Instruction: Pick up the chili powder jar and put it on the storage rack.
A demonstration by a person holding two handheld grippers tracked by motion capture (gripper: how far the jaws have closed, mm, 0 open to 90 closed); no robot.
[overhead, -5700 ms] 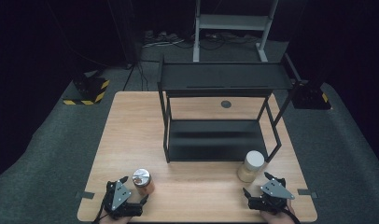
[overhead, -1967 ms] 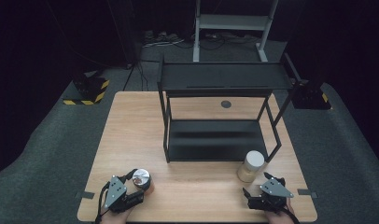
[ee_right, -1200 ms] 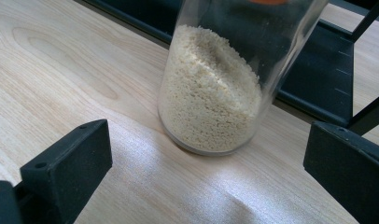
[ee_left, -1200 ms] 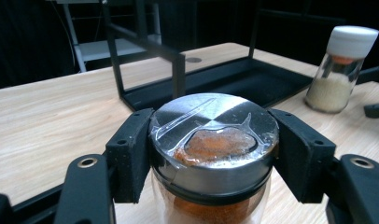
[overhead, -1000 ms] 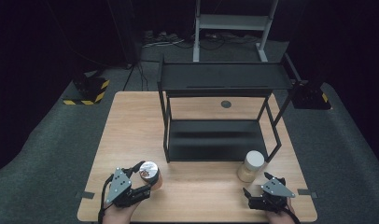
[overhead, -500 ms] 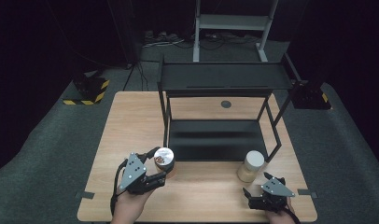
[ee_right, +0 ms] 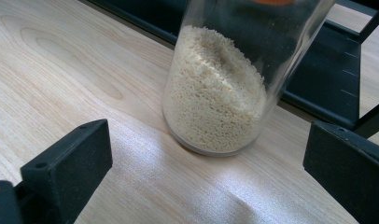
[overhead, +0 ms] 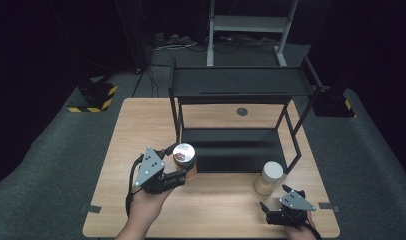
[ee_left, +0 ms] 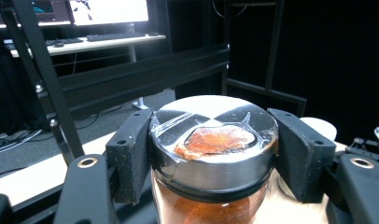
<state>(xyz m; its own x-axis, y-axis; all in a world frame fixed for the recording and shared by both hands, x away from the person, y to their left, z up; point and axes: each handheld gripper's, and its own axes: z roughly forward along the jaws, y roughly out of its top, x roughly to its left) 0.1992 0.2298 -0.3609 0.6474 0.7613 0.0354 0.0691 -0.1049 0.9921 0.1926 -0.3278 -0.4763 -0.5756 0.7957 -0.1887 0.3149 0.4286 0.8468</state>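
My left gripper [overhead: 180,169] is shut on a glass jar of orange-red powder [overhead: 185,161] with a silver lid, holding it above the table just left of the black shelf rack [overhead: 239,84]. The left gripper view has both black jaws pressed against the jar's lid [ee_left: 214,135]. A second jar, filled with pale grains [overhead: 269,178], stands on the table by the rack's front right leg. My right gripper [overhead: 271,209] rests open near the table's front edge, a little short of that jar [ee_right: 215,88], jaws wide apart.
The wooden table [overhead: 141,125] carries the two-tier black rack, whose lower shelf [overhead: 236,150] is bare. A round grommet [overhead: 242,111] sits in the tabletop behind it. Dark carpet surrounds the table; a yellow-black striped base [overhead: 93,97] lies at the far left.
My left gripper closed on the orange jar at the front left, then lifted and carried it right and forward toward the rack. The right gripper stayed still.
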